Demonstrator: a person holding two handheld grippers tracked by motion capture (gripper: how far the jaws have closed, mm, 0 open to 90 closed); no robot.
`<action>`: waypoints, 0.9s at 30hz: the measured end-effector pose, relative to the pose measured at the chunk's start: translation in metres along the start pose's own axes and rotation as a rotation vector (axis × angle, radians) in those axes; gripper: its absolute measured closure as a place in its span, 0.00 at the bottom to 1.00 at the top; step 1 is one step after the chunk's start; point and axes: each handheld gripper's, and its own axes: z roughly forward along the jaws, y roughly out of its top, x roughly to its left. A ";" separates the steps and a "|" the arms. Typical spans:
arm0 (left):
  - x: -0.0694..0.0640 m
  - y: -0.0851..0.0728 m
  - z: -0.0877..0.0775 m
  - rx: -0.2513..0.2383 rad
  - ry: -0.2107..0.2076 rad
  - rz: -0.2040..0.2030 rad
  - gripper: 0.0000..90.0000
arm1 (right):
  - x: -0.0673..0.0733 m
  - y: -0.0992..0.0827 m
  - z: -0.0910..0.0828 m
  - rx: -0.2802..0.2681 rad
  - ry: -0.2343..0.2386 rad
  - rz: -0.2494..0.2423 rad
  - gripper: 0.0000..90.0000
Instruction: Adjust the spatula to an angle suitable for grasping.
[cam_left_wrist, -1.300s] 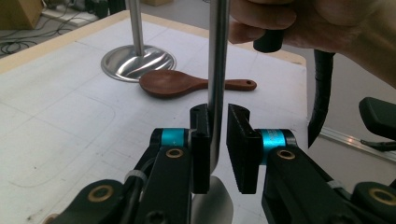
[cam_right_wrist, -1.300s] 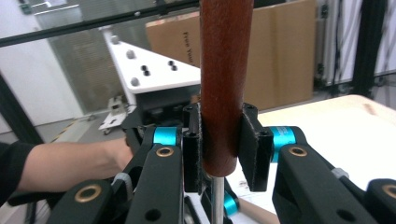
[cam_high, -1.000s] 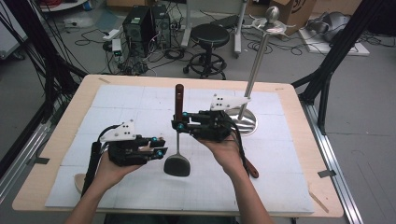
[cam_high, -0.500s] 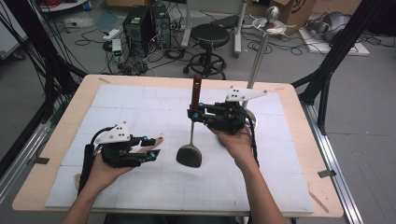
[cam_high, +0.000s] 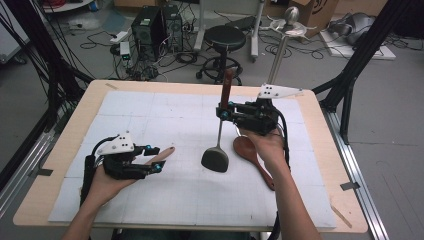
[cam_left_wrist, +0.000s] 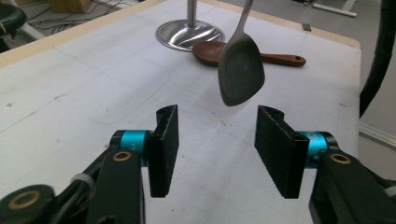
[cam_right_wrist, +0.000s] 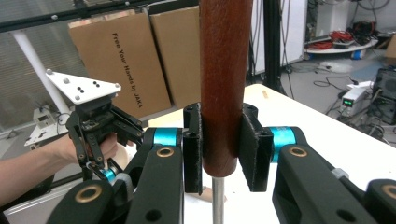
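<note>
Our right claw (cam_high: 223, 114) is clamped tight on the brown wooden handle of a spatula (cam_high: 215, 159), and we hold it up in the middle of the frame so its dark metal blade hangs just over the white mat (cam_high: 150, 110). In the right gripper view the two black pads squeeze the handle (cam_right_wrist: 223, 84) from both sides. Our left claw (cam_high: 159, 159) sits low at the lower left of the frame, and its jaws have just been opening, with nothing between them. In the left gripper view we see the spatula blade (cam_left_wrist: 241, 70) hanging ahead of those open jaws. A wooden spoon (cam_high: 252, 156) lies on the mat under our right hand, near the shiny round foot of a metal stand (cam_left_wrist: 189, 33). We think we are carrying the spatula toward that stand, at the upper right of the frame. Next we need to keep the grip firm, lift the spatula higher, and move it slowly so the blade does not bump the pole.
</note>
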 end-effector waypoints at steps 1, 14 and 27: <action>0.001 0.000 -0.001 -0.003 0.001 -0.003 0.54 | -0.002 0.000 -0.001 0.001 -0.003 0.003 0.82; 0.009 -0.006 -0.010 -0.001 0.039 -0.021 0.37 | -0.017 0.013 -0.010 0.001 -0.037 -0.001 0.82; 0.011 -0.006 -0.011 -0.006 0.047 -0.041 0.34 | -0.025 0.027 -0.029 -0.013 -0.072 -0.007 0.82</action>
